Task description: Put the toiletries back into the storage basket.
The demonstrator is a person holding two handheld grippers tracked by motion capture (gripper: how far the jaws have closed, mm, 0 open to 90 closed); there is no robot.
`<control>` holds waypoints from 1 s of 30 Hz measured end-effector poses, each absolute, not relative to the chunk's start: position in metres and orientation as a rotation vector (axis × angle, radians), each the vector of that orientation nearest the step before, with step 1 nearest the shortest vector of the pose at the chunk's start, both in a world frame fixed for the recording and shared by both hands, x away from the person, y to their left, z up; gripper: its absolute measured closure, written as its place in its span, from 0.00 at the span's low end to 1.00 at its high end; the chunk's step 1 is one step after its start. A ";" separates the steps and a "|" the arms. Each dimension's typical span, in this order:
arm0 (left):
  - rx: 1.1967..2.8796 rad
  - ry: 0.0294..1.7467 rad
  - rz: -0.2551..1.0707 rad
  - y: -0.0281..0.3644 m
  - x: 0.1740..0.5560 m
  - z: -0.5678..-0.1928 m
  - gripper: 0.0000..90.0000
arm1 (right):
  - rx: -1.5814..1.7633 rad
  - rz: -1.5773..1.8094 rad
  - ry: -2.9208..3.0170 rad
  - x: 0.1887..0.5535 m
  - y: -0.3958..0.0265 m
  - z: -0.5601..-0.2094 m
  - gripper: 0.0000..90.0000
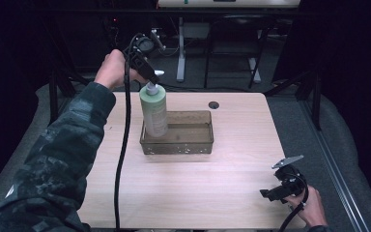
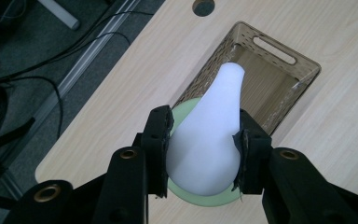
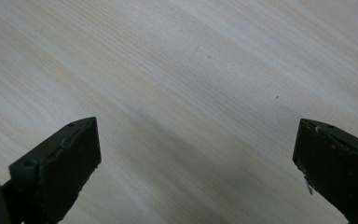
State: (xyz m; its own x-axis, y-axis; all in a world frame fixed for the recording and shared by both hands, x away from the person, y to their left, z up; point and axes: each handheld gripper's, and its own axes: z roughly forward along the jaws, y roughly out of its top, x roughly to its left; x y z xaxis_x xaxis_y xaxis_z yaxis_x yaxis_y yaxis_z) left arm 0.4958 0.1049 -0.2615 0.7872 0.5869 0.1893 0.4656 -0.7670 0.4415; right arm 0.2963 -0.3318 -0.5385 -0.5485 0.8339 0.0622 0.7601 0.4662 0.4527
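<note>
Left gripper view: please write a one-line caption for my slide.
The left gripper clamps the white pump head of a green bottle over the brown basket.

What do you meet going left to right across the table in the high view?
Left gripper clamped on the white pump head of the green bottle → brown basket, with the bottle standing at its left end → cable hole in the table → right gripper, jaws open, at the near right corner.

L arm reaches far, L tongs [image 2: 204,149] point down, squeezed tight on sth white. R hand near right, low; R tongs [image 3: 196,154] wide apart, holding nothing.
</note>
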 end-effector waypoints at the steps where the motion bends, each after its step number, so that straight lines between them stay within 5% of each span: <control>1: 2.609 0.799 0.448 0.105 0.497 -0.263 0.70 | 1.395 0.654 2.543 0.296 -0.332 -0.538 0.00; 30: 2.607 0.795 0.404 0.112 0.495 -0.302 0.70 | 1.382 0.639 2.549 0.295 -0.328 -0.538 0.01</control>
State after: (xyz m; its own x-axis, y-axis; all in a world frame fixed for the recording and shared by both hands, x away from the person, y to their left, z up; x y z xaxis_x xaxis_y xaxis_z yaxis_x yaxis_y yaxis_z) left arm 0.4946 0.1123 -0.3025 0.7980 0.5814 0.1587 0.4708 -0.7658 0.4380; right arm 0.2952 -0.3284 -0.5385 -0.5552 0.8301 0.0516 0.7564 0.4781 0.4464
